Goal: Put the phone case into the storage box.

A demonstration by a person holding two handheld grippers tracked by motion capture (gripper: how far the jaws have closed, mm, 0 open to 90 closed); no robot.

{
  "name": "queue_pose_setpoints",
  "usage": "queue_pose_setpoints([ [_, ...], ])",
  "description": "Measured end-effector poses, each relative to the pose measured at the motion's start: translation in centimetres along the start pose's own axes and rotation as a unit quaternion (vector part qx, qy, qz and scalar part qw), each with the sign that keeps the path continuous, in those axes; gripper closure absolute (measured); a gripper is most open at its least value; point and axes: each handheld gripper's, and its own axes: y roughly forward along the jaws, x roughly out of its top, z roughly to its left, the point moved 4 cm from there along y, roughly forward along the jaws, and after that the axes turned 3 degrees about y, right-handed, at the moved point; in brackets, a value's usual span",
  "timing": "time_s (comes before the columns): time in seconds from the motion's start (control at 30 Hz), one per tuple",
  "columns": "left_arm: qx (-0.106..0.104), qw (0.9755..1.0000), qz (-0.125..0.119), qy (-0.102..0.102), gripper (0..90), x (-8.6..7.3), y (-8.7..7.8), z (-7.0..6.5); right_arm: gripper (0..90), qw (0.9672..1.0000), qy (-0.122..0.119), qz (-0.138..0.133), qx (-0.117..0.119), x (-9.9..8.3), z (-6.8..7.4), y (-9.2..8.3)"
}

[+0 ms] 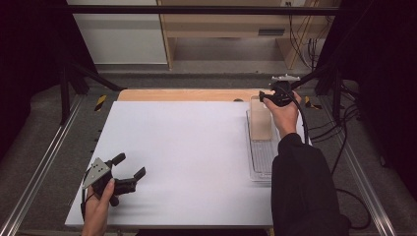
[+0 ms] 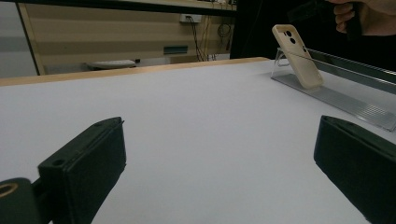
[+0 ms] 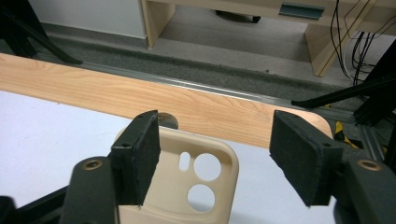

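A beige phone case [image 1: 259, 123] with camera cut-outs leans upright on a clear plastic stand [image 1: 263, 160] at the table's right side. The case [image 2: 299, 56] and stand [image 2: 336, 98] also appear in the left gripper view. My right gripper [image 1: 266, 96] hovers at the top end of the case [image 3: 196, 186]. Its jaws are open: the left pad overlaps the case's edge and the right pad stands well off it. My left gripper [image 1: 132, 165] rests at the front left of the white sheet, open [image 2: 219, 158], with nothing between its jaws.
A white sheet [image 1: 187, 147] covers most of the table, with a wooden strip [image 1: 187, 95] along the far edge. Metal rails [image 1: 44, 152] run down both sides. Cables [image 1: 339, 128] hang at the right. Wooden furniture [image 1: 221, 24] stands beyond the table.
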Motion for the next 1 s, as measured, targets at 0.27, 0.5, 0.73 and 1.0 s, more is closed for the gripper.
queue_pose_setpoints([
  [0.27,0.0,1.0,-0.003,-0.002,1.8,0.0,0.1,-0.1,22.0,0.9999,0.008,-0.007,0.01,0.4,-0.2,-0.8],
  [0.5,0.0,1.0,-0.002,-0.002,1.8,0.0,0.1,-0.1,10.5,0.9997,0.023,0.0,0.009,0.3,-0.4,-1.1],
  [0.73,-0.001,1.0,-0.002,-0.001,1.8,0.0,0.1,-0.1,6.2,0.9989,0.034,0.007,0.03,0.3,0.1,-1.4],
  [1.0,0.001,1.0,-0.001,0.001,1.8,0.0,0.0,0.0,5.6,0.9975,0.051,-0.001,0.048,0.7,0.8,-2.1],
])
